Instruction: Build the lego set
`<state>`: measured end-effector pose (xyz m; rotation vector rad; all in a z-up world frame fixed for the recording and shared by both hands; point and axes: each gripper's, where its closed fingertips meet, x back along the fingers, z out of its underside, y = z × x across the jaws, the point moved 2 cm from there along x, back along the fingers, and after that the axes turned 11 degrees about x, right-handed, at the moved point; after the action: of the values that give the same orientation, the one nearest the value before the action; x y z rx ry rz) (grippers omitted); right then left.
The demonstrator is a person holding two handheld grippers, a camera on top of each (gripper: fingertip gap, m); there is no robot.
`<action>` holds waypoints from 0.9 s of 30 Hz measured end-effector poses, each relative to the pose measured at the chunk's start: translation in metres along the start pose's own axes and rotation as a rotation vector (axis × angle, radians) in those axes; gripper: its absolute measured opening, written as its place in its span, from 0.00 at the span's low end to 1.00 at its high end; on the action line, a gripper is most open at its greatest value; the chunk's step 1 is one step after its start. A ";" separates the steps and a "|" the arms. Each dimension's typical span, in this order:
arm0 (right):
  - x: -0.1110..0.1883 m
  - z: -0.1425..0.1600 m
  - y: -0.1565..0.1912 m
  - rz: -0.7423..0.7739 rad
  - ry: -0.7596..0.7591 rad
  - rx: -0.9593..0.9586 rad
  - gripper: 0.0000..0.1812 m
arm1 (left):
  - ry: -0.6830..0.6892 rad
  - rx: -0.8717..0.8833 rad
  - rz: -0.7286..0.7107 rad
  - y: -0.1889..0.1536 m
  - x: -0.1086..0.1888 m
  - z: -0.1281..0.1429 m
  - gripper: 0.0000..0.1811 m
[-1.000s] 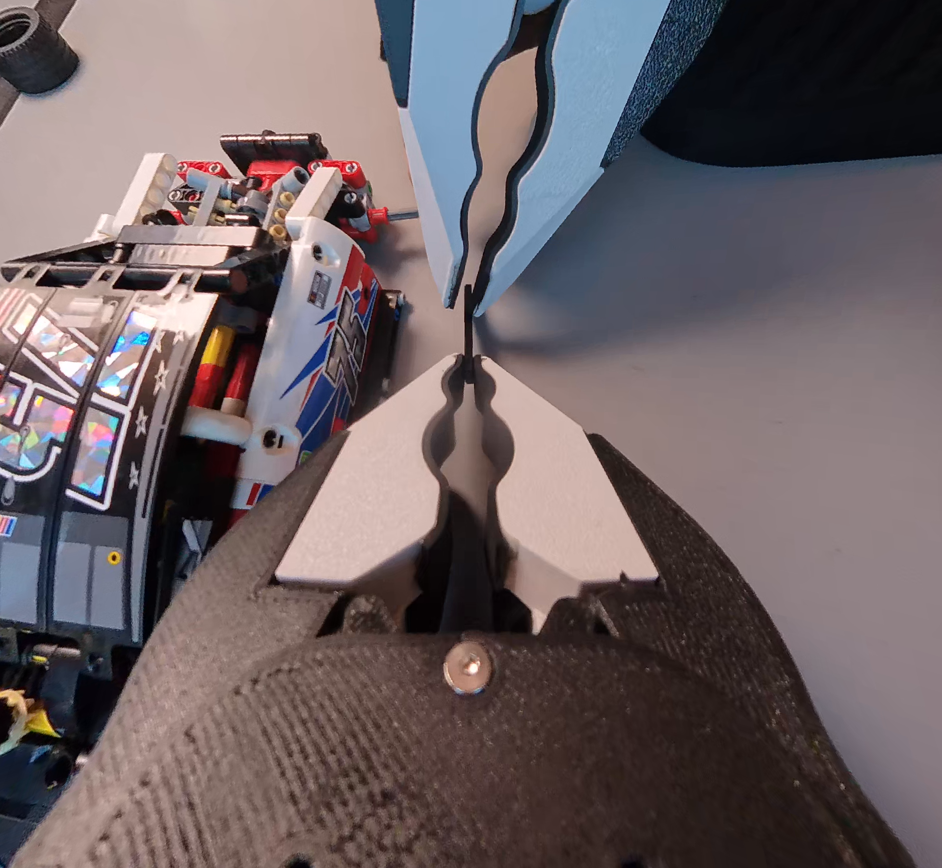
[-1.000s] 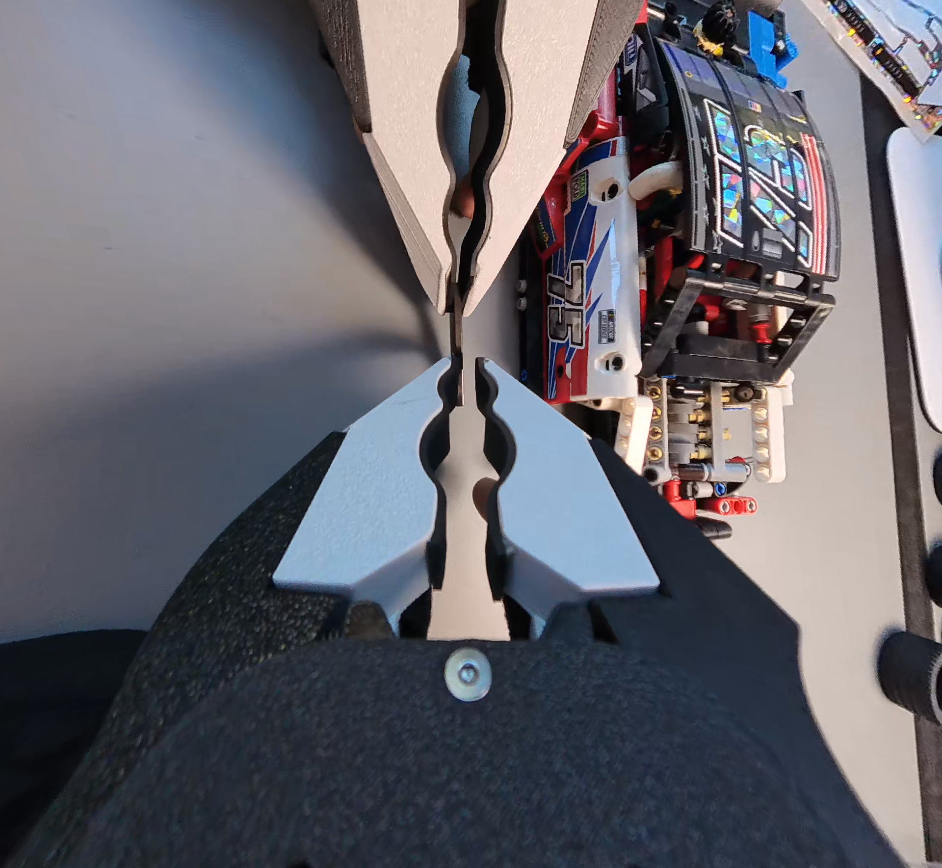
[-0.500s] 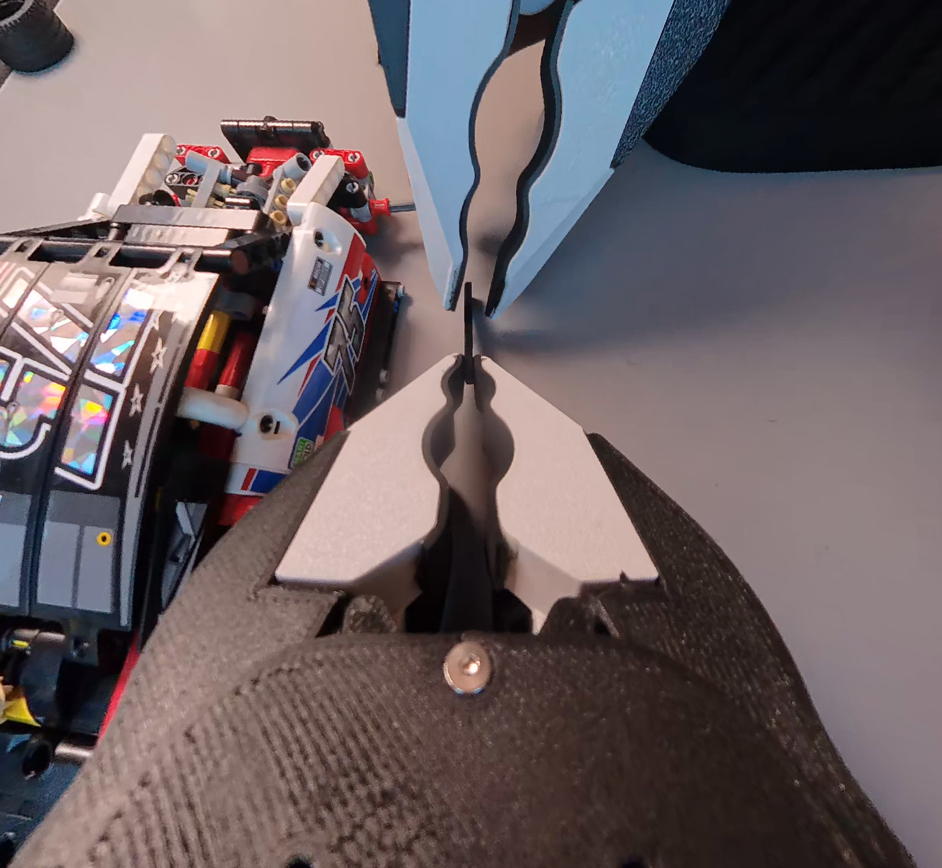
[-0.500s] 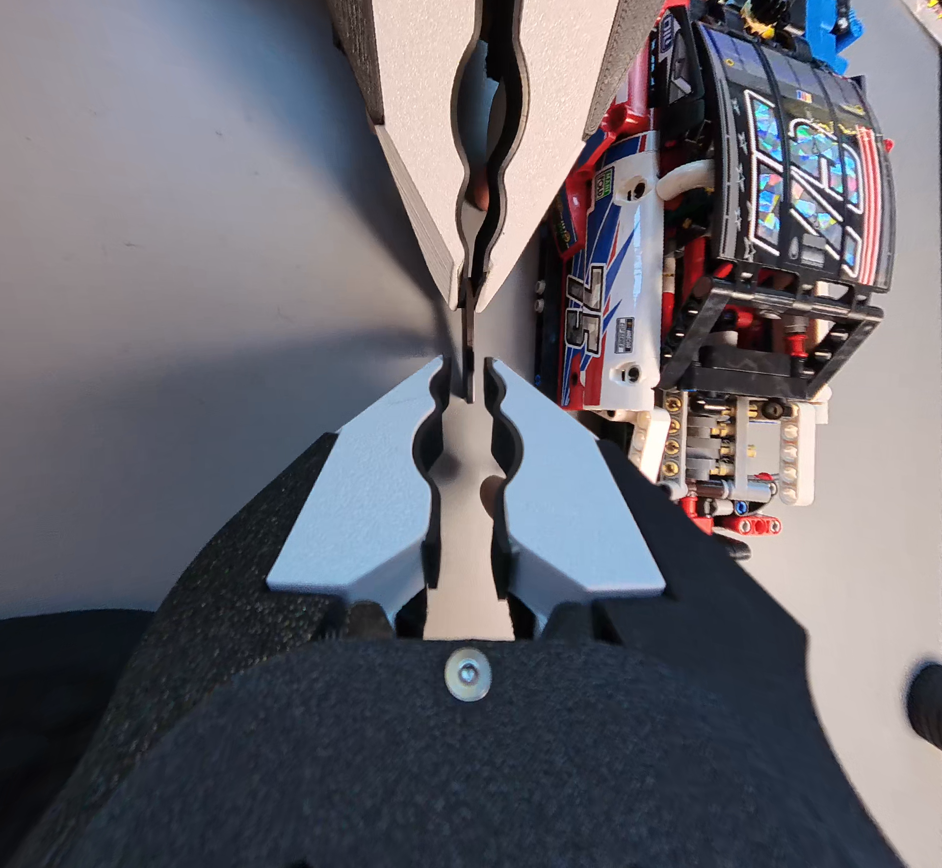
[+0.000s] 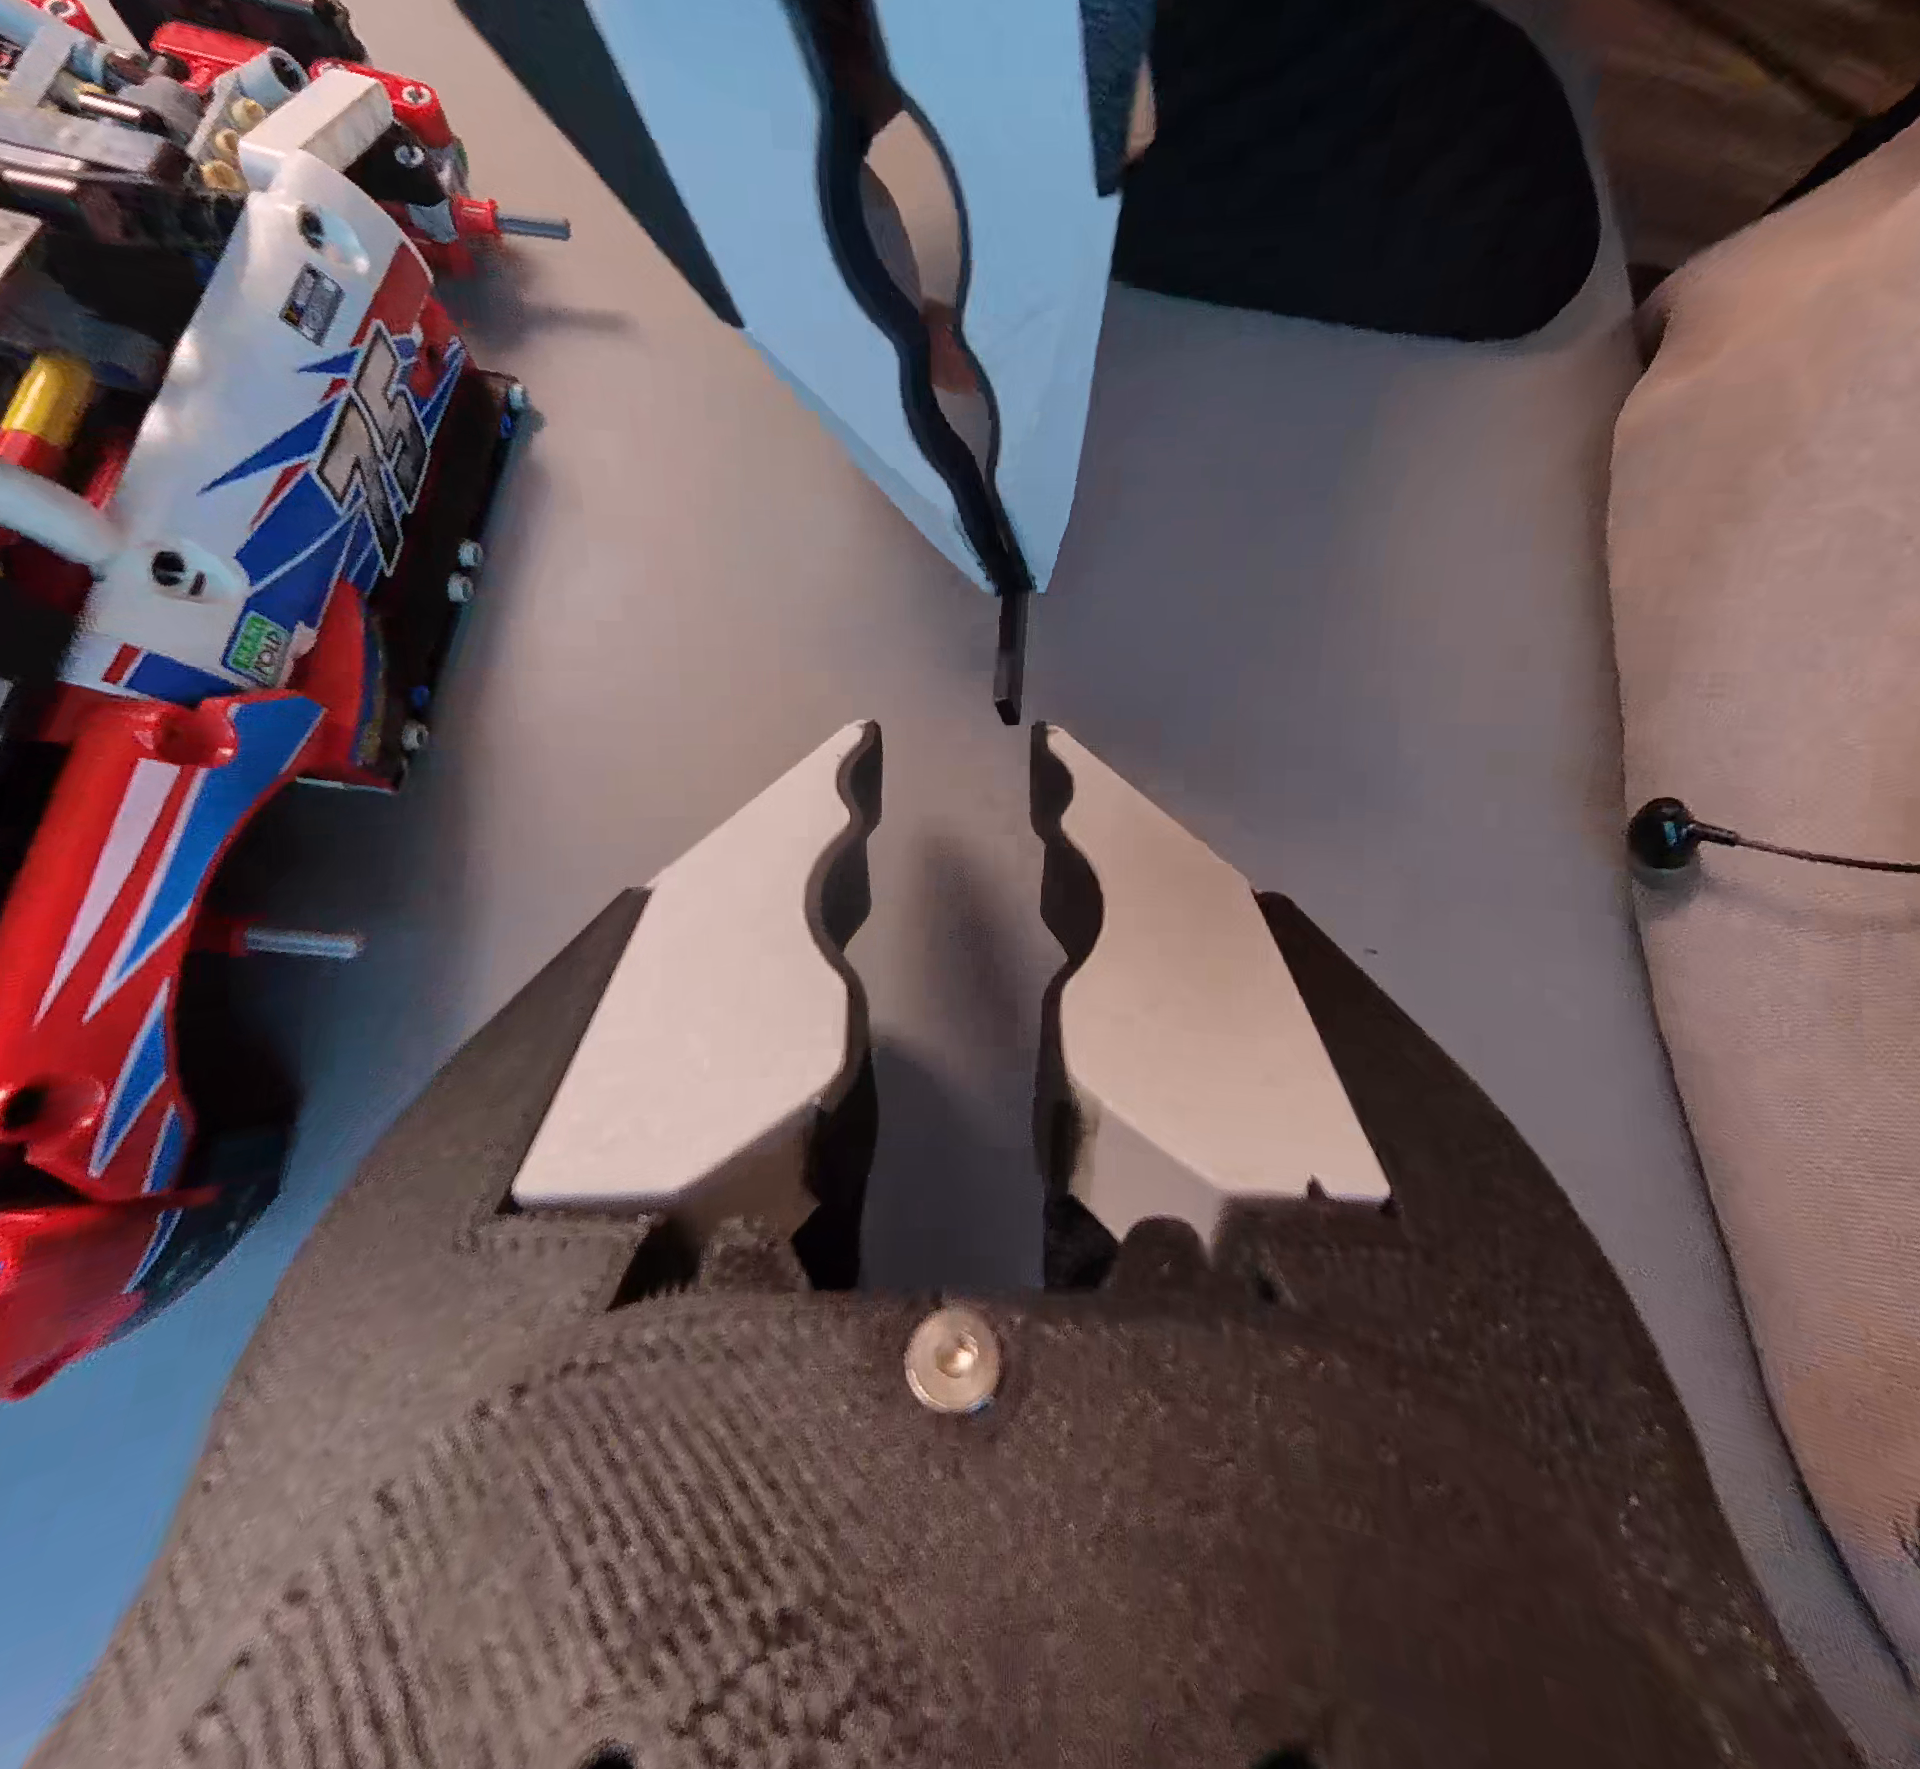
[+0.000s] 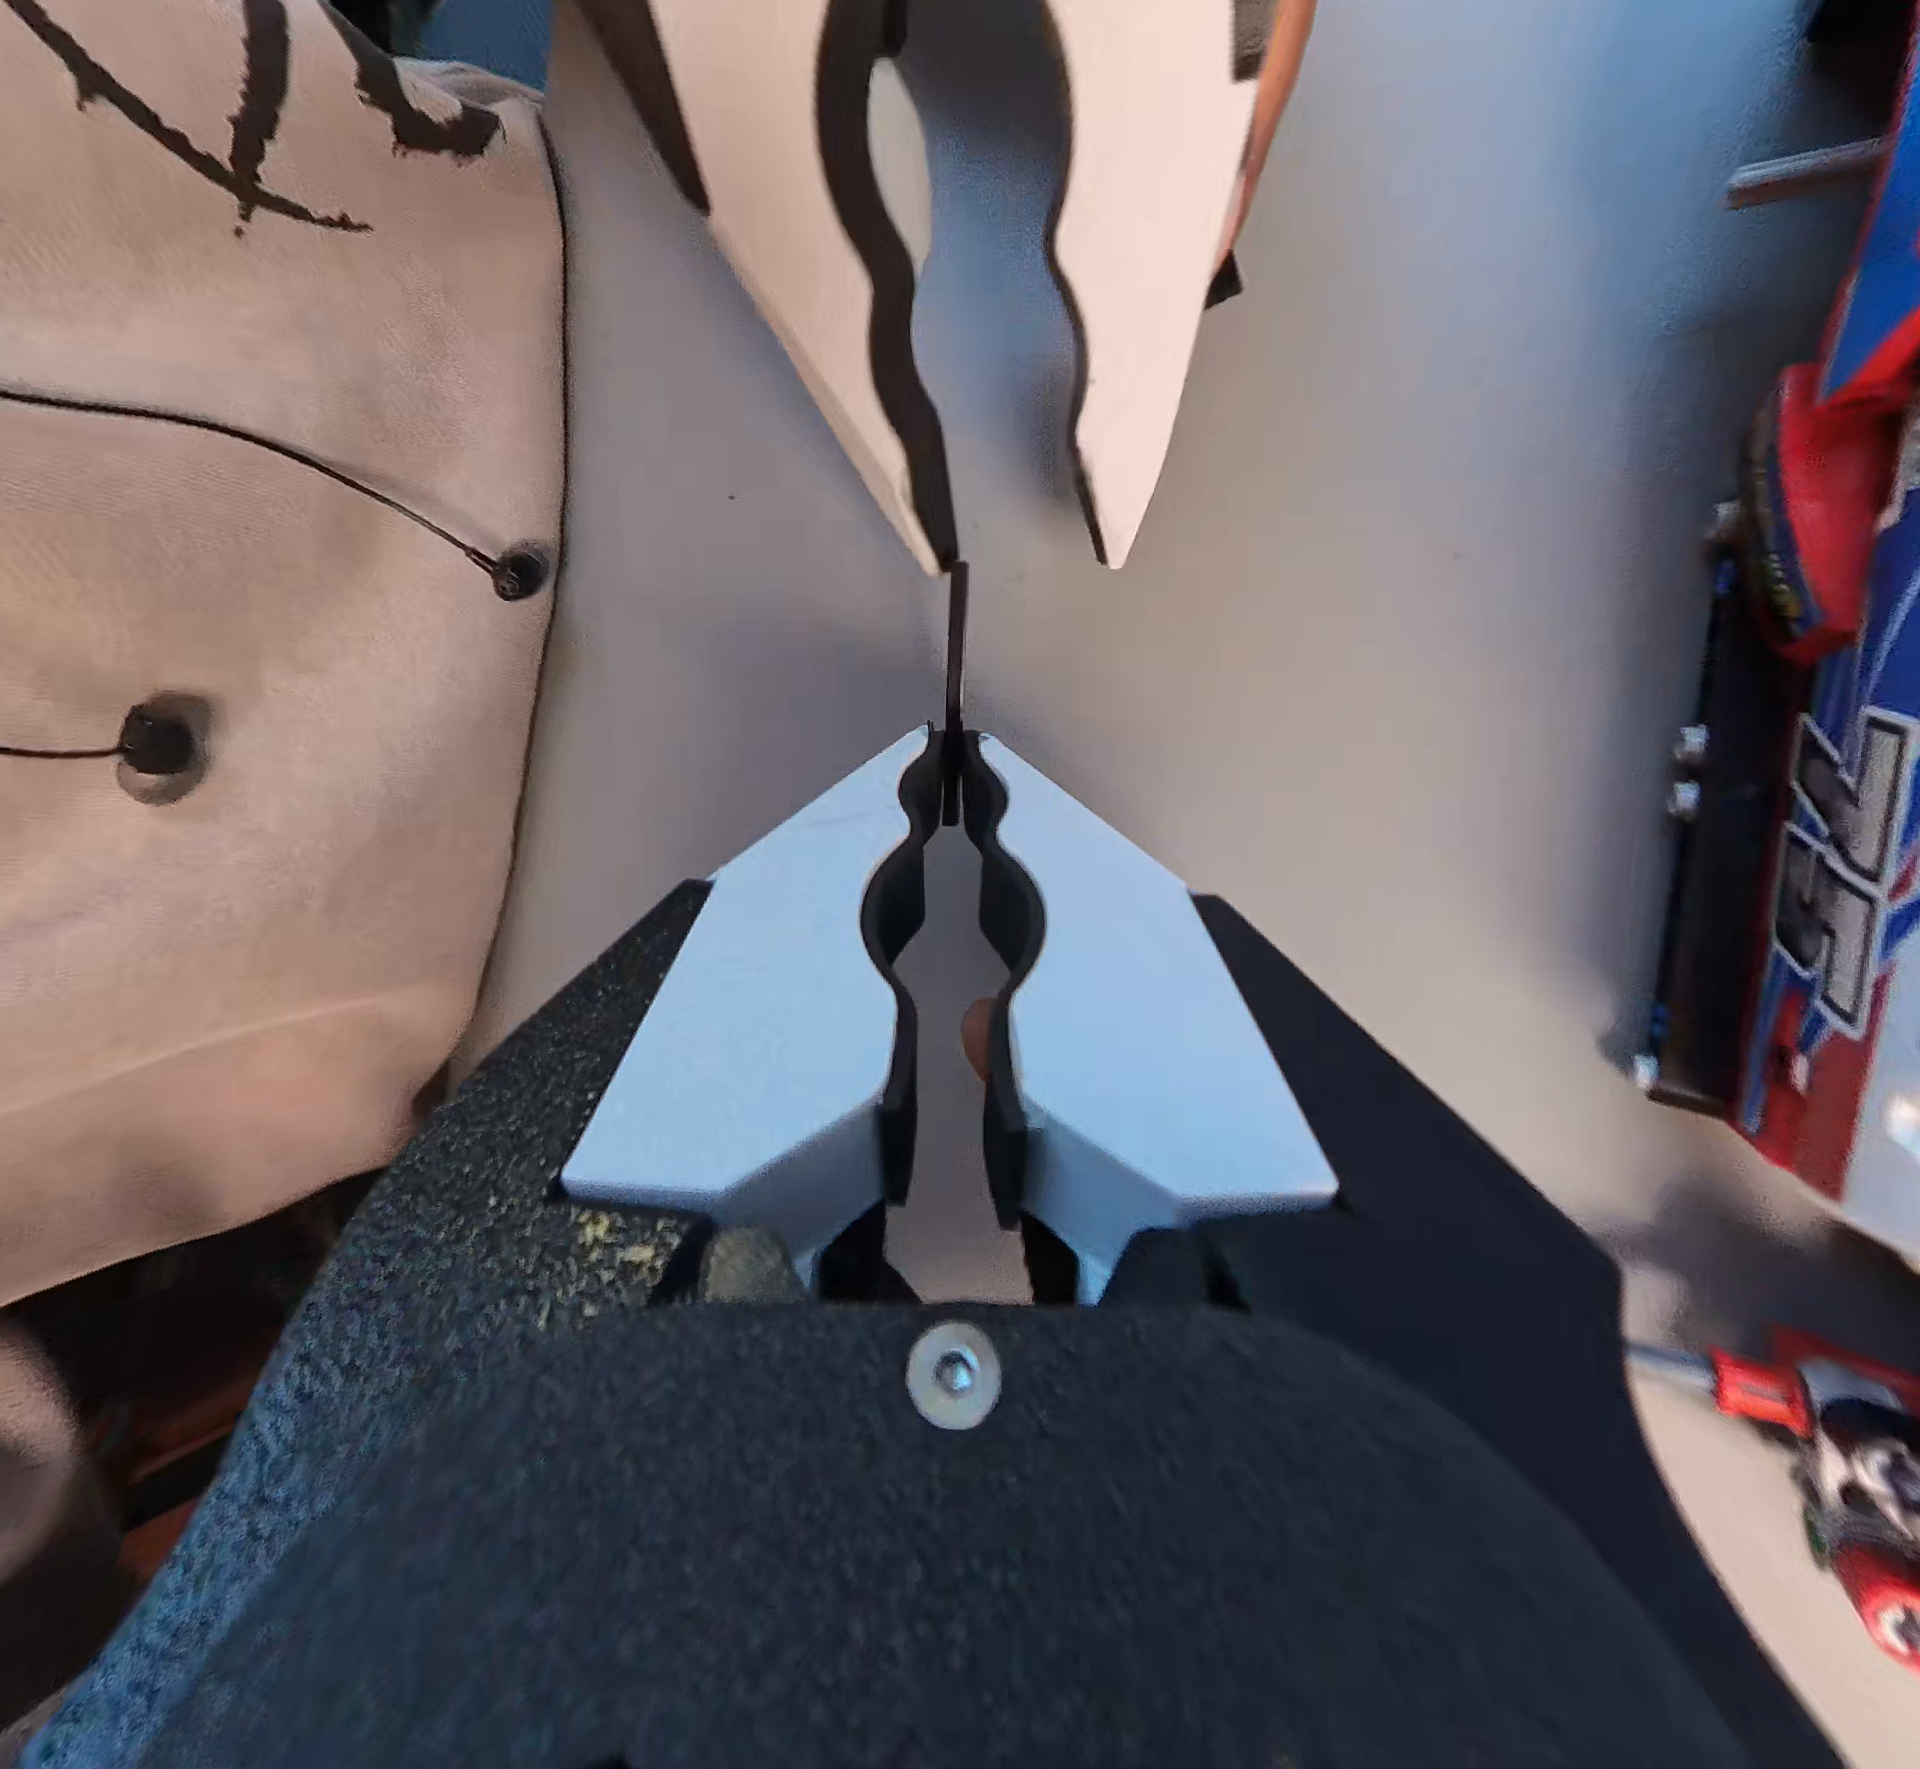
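At frame centre the right gripper [image 6: 951, 743] pinches a thin black strip [image 6: 956, 649], stiff, light, best held by its end; the left gripper [image 5: 954, 743] gapes.

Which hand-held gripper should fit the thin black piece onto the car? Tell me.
Right. The right hand-held gripper is shut on the thin black plastic piece; the left hand-held gripper is open and empty. The red, white and blue Lego car sits alongside.

The left tool [image 5: 954, 730] stands parted, tip to tip with the pinched-together right tool [image 6: 952, 734].
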<state>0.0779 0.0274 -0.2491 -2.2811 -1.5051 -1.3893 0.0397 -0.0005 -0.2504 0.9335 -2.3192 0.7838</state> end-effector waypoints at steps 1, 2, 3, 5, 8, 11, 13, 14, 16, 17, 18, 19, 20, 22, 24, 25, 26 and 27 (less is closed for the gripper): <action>-0.002 -0.002 -0.002 -0.020 -0.003 -0.026 0.00 | 0.016 -0.036 -0.021 -0.002 -0.001 0.004 0.15; -0.005 -0.003 -0.006 -0.032 -0.003 -0.048 0.00 | 0.033 -0.071 -0.044 -0.003 -0.002 0.007 0.15; -0.007 -0.003 -0.008 -0.041 0.002 -0.066 0.00 | 0.053 -0.106 -0.071 -0.002 -0.004 0.011 0.14; -0.010 -0.003 -0.009 -0.067 0.016 -0.081 0.00 | 0.086 -0.153 -0.120 0.001 -0.007 0.019 0.14; -0.017 -0.002 -0.010 -0.074 0.050 -0.079 0.00 | 0.077 -0.161 -0.102 -0.003 -0.009 0.020 0.14; -0.019 0.001 -0.011 -0.076 0.076 -0.087 0.00 | 0.081 -0.164 -0.109 -0.001 -0.008 0.021 0.12; -0.020 0.003 -0.012 -0.073 0.090 -0.091 0.01 | 0.079 -0.156 -0.117 0.001 -0.007 0.021 0.10; -0.020 0.003 -0.011 -0.077 0.090 -0.093 0.01 | 0.079 -0.157 -0.119 0.001 -0.006 0.021 0.10; -0.019 0.003 -0.011 -0.080 0.091 -0.097 0.02 | 0.075 -0.157 -0.117 0.002 -0.004 0.021 0.10; -0.019 0.003 -0.010 -0.083 0.091 -0.097 0.03 | 0.063 -0.153 -0.117 0.002 -0.002 0.020 0.10; -0.018 0.003 -0.010 -0.079 0.092 -0.094 0.04 | 0.051 -0.145 -0.114 0.002 -0.001 0.018 0.10; -0.017 0.002 -0.012 -0.062 0.093 -0.085 0.06 | 0.042 -0.138 -0.114 0.003 0.002 0.016 0.10; -0.014 0.002 -0.014 -0.038 0.092 -0.073 0.07 | 0.034 -0.133 -0.125 0.006 0.005 0.015 0.10; -0.007 -0.001 -0.018 0.011 0.070 -0.045 0.07 | 0.019 -0.125 -0.161 0.013 0.012 0.014 0.10; 0.002 -0.005 -0.022 0.102 0.042 0.017 0.08 | -0.002 -0.109 -0.188 0.020 0.021 0.013 0.10; 0.006 -0.006 -0.023 0.154 0.029 0.064 0.08 | -0.013 -0.099 -0.200 0.024 0.025 0.013 0.10; 0.009 -0.006 -0.023 0.206 0.024 0.106 0.08 | -0.021 -0.088 -0.208 0.026 0.028 0.014 0.10; 0.011 -0.005 -0.020 0.245 0.025 0.146 0.08 | -0.027 -0.077 -0.213 0.029 0.031 0.015 0.10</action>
<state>0.0606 0.0429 -0.2462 -2.2580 -1.2259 -1.1965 -0.0049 -0.0074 -0.2501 1.1394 -2.2094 0.5930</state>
